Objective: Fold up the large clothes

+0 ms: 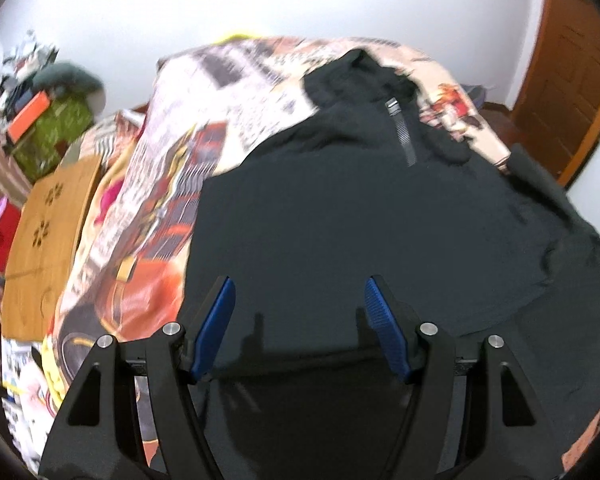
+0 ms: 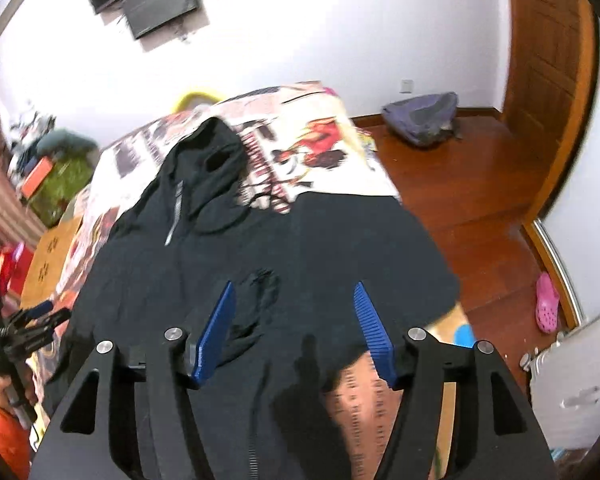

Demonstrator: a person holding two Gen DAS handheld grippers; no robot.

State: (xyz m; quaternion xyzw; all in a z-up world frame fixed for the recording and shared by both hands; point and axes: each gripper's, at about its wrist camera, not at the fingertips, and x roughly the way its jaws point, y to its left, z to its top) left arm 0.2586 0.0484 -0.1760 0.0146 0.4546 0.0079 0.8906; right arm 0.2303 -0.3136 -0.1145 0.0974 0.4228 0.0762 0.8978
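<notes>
A large black hooded jacket with a grey zipper lies spread on a bed with a comic-print cover; its hood points to the far end. It also shows in the right wrist view. My left gripper is open and empty above the jacket's near part. My right gripper is open and empty above the jacket's near right part. The left gripper also shows at the left edge of the right wrist view, held in a hand.
A wooden board lies at the bed's left side beside cluttered boxes. A grey backpack and a pink clog lie on the wooden floor at right. A door stands at the far right.
</notes>
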